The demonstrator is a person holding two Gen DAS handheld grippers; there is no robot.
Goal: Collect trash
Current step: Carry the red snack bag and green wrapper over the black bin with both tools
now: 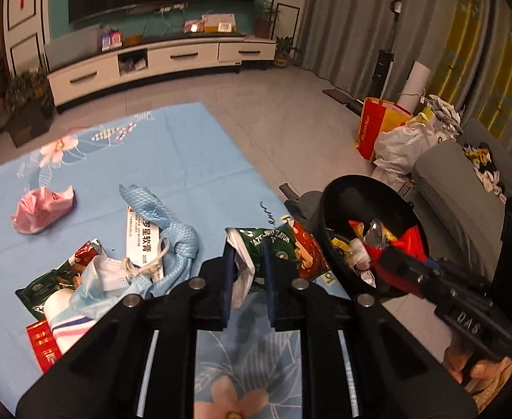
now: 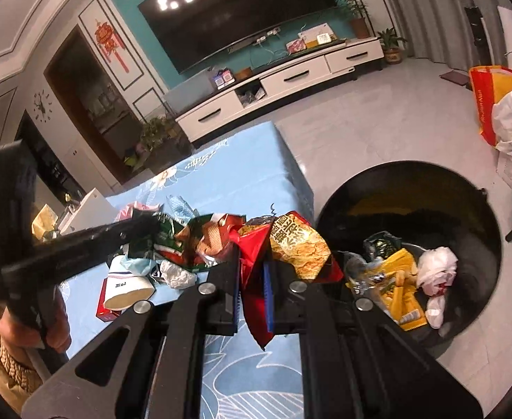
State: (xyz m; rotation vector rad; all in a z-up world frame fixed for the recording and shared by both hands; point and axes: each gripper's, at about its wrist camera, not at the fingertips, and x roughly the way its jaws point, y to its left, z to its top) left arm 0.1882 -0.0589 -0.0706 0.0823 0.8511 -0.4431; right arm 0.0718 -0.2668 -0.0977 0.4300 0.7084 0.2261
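Two pairs of fingers, both clenched on litter. Left fingers [image 1: 247, 272] pinching the silvery torn end of a green snack bag [image 1: 273, 248], bag trailing ahead and to the right toward the bin. Right fingers [image 2: 252, 289] clamped on a red wrapper [image 2: 256, 300] hanging down between them, a yellow snack bag [image 2: 299, 248] crumpled just above and right. Further right, down on the floor, the black trash bin [image 2: 479, 216], wrappers already inside. Left of both pairs, on the blue-clothed table [image 1: 186, 153]: face mask [image 1: 109, 272], blue mesh cloth [image 1: 165, 220], pink bag [image 1: 41, 209], paper cup [image 2: 130, 288].
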